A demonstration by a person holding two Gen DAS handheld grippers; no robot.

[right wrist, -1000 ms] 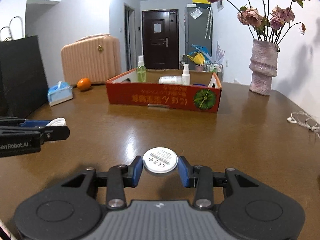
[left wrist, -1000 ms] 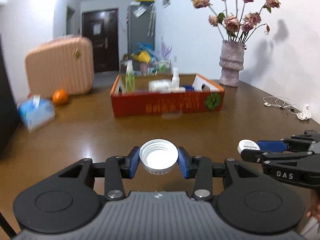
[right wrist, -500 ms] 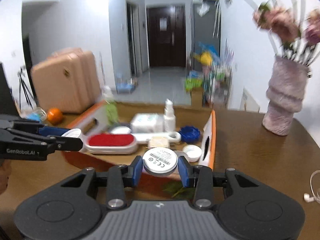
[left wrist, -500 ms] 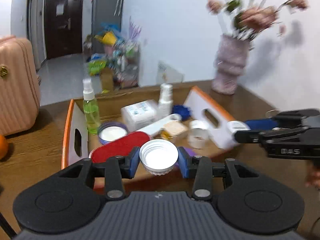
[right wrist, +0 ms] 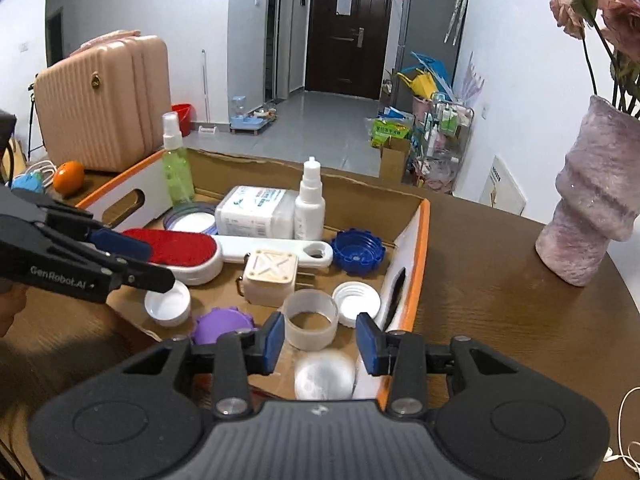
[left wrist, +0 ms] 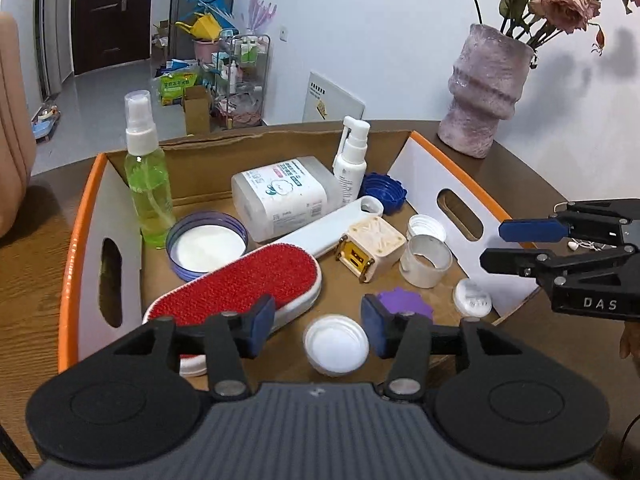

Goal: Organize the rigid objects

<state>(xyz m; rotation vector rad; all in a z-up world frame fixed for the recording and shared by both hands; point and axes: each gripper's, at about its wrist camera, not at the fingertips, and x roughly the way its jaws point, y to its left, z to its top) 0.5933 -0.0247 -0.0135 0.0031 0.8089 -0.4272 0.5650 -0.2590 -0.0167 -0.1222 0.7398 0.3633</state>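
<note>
Release is the step in hand, by my reading, and both pieces look let go. The left gripper point(left wrist: 316, 330) has just been opening its jaws; the white cap point(left wrist: 336, 344) lies on the box floor below and between them, mouth up, clear of the left pad and close to the right one. The right gripper point(right wrist: 320, 342) also stands with its jaws apart. The disc point(right wrist: 324, 378) shows blurred under them near the box point(left wrist: 424, 168) wall, gripped by neither pad.

To finish well, lift each gripper straight up before swinging away — a sideways pull could catch the cap on that near pad.

Just beyond, the purple lid point(left wrist: 404, 302) and red brush point(left wrist: 240, 284) flank the left fingers, and the clear ring point(right wrist: 310, 324) sits just ahead of the right ones, so keep low sweeps out of it.

Farther back the bottles stand upright — easy to topple.
</note>
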